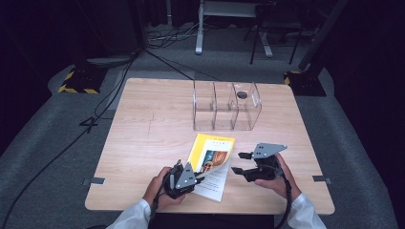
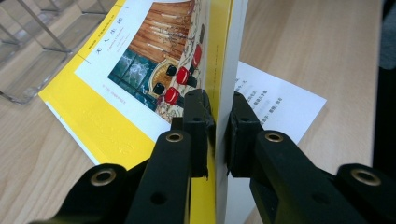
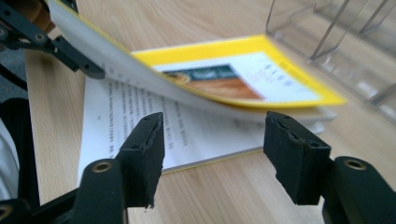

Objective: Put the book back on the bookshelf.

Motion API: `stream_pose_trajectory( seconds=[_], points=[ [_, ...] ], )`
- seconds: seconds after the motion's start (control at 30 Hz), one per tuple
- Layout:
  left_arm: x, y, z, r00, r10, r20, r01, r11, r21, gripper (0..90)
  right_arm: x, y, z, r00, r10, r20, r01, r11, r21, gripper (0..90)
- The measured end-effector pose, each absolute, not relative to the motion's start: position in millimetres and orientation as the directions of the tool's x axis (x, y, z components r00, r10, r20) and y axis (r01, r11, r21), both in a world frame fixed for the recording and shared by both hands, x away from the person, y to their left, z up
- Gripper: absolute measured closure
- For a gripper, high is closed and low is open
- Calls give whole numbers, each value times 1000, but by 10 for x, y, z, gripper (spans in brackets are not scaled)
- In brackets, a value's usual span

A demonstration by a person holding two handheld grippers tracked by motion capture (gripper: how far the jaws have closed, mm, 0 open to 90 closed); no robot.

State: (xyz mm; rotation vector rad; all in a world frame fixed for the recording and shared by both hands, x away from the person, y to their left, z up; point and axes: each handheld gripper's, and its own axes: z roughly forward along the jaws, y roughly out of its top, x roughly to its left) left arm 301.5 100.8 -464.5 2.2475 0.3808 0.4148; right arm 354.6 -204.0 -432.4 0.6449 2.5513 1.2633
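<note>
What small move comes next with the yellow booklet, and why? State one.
Probably bring the right tongs, jaws open, onto the free edge of the thin yellow paper booklet. The left tongs are shut on its lifted front pages, the rest lies flat on the light wooden table, and the clear plastic divider rack waits behind.

Booklet [image 2: 140,70] cover's small print blurred, its near corner cut off

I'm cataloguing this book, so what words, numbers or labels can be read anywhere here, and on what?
Yellow book cover: a line of Chinese characters above the picture, too small and slanted to read surely.
Open white page: rows of printed Chinese text, too small and blurred to read.
Clear plastic organizer: no label.
Hand-held grippers: no markings.
</note>
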Motion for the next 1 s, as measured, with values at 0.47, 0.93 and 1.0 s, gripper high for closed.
stream_pose_trajectory(
  seconds=[0.47,0.93,1.0],
  points=[
    [3025,1277,-4675,915,374,152,130,-629,766,809,3461,-1635,-4302,-942,296,-159,52,597,801,320],
    [3076,1437,-4662,919,365,146,133,-638,758,800,3704,-1499,-4657,-914,302,-270,28,712,702,539],
    [3095,1477,-4653,918,371,141,141,-637,758,798,3700,-1502,-4681,-913,290,-285,7,712,702,575]
  ],
)
